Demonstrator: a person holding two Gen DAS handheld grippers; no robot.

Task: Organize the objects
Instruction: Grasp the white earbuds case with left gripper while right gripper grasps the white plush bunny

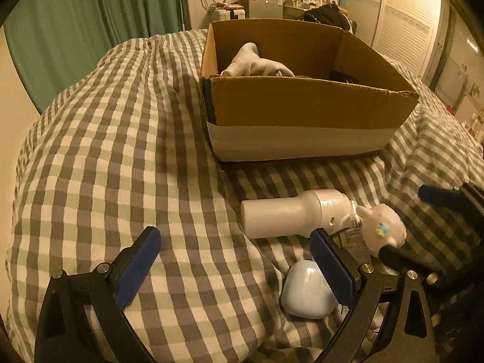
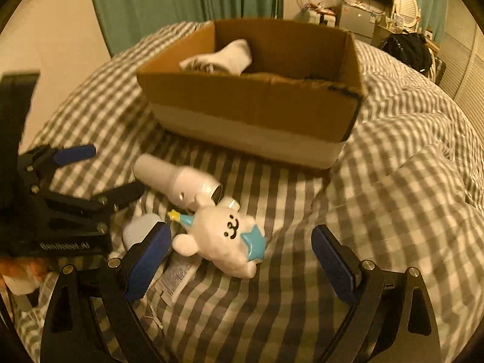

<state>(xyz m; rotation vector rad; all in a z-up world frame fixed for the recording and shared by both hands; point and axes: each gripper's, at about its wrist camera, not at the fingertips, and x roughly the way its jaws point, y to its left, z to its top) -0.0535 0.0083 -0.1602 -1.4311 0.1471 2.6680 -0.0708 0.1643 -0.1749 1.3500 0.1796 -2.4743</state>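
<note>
Cardboard box (image 1: 302,112) stands open on a bed covered by a grey-and-white checked duvet (image 1: 121,166). Inside the box, a white sock (image 1: 257,63) lies against the rear left; a dark item in the far right corner cannot be identified.

On the duvet in front of the box lie three loose items, close together. A white bottle (image 1: 290,214) lies on its side, its open neck pointing toward a white plush toy (image 2: 224,239) with blue star trim, which touches or nearly touches the neck. A pale blue rounded object (image 1: 305,290) rests just beside the bottle, on the near side. A printed label or tag (image 2: 175,278) lies flat under the plush.

Left gripper (image 1: 236,266): jaws wide apart, holding nothing; the right pad stands between the pale blue object and the bottle. Right gripper (image 2: 239,260): jaws wide apart, empty, positioned around the plush toy without visible contact on the right side; the left pad sits close to the toy's arm.

Green curtains (image 1: 90,9) hang behind the bed.
</note>
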